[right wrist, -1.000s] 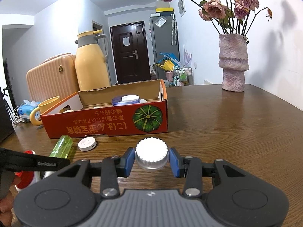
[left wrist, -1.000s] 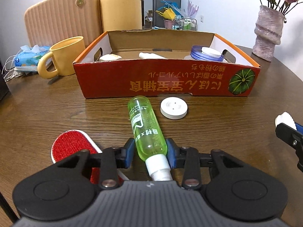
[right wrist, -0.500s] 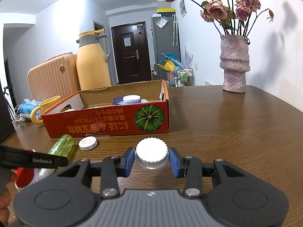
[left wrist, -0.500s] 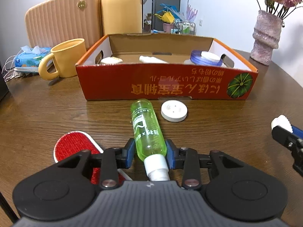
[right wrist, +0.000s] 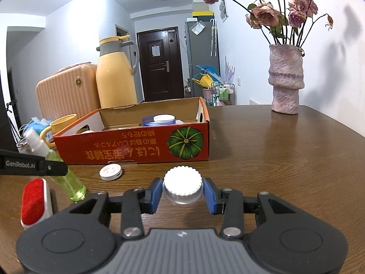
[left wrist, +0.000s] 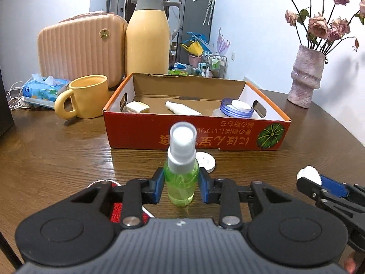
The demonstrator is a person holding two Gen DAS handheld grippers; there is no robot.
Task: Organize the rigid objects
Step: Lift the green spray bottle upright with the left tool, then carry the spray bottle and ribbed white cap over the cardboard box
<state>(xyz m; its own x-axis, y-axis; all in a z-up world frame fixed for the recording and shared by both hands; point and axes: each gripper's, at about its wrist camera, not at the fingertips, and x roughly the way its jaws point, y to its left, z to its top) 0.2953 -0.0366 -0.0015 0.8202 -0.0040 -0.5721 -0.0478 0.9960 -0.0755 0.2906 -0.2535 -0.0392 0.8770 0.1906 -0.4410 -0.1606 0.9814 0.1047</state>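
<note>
Left gripper point(left wrist: 180, 183) is closed on the green spray bottle point(left wrist: 181, 180); its blue pads press the bottle body from both sides. The bottle is off the tabletop point(left wrist: 57, 150) and tilted, white cap end up, in front of the red box point(left wrist: 196, 134). Any label on it cannot be read here. Right gripper point(right wrist: 182, 191) is clamped on a white ribbed cap point(right wrist: 182, 186), near the tabletop's front edge; what is under the cap is hidden.

Writing: the box front wall has yellow Japanese characters, upside down, w/ a green pumpkin picture at its right end; I cannot read them exactly. In the right wrist view the left gripper's side says "GenRobot.AI".

Inside the box: a clear jar w/ blue lid point(left wrist: 236, 109), a white tube point(left wrist: 182, 109) and a small cream item, partly cut off by the front wall. A white round disc point(right wrist: 111, 171) lies on the tabletop just before the box. The red brush point(right wrist: 34, 202) is mostly hidden behind the left gripper.
</note>
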